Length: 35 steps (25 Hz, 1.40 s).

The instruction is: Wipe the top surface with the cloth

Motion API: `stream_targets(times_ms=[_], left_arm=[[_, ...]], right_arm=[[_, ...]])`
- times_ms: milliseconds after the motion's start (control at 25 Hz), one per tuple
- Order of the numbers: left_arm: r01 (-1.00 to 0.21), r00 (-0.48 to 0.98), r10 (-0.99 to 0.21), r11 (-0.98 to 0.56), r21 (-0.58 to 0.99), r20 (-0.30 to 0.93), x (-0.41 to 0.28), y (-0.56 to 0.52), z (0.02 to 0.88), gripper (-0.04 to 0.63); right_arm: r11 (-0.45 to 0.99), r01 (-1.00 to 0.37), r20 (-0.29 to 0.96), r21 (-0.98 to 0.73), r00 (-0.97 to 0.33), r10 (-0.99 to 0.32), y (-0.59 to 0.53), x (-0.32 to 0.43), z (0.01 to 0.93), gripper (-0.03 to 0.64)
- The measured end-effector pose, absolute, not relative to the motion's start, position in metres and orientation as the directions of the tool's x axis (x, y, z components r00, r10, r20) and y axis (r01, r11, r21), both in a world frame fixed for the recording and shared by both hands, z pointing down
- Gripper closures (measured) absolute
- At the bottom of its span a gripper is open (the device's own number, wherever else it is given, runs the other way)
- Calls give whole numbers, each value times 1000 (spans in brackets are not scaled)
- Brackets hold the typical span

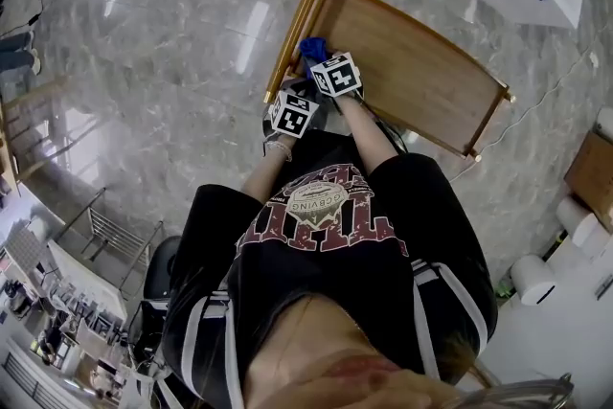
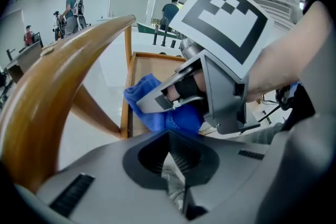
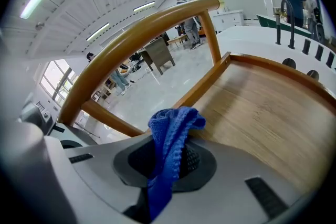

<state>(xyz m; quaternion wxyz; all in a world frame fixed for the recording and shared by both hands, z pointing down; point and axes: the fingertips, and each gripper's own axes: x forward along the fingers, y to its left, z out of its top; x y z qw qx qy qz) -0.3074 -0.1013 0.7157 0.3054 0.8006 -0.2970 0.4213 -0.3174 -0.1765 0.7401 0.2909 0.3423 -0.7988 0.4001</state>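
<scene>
Both forearms [image 1: 369,134] are reaching forward side by side toward the wooden handle rail [image 1: 299,19]. The right gripper [image 3: 173,157] is pinching the blue cloth [image 3: 170,128] in closed jaws just inside the rail. The left gripper [image 2: 176,165] is hovering beside the rail's near end, its jaws together, gripping nothing.

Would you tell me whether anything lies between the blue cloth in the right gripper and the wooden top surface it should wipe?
Nothing visible does. The right gripper holds the blue knitted cloth at a corner of the rimmed wooden top surface, and the wood ahead of it lies bare.
</scene>
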Motion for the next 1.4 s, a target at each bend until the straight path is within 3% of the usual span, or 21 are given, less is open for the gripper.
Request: stream_targets(times_ms=[960, 1400], left_arm=[[-805, 391, -311, -573, 157, 866, -296, -120, 720, 548], [-766, 419, -312, -625, 147, 853, -259, -113, 722, 548]], right_arm=[[406, -796, 731, -448, -588, -345, -152, -265, 742, 561], [386, -807, 726, -446, -579, -371, -135, -233, 744, 561]])
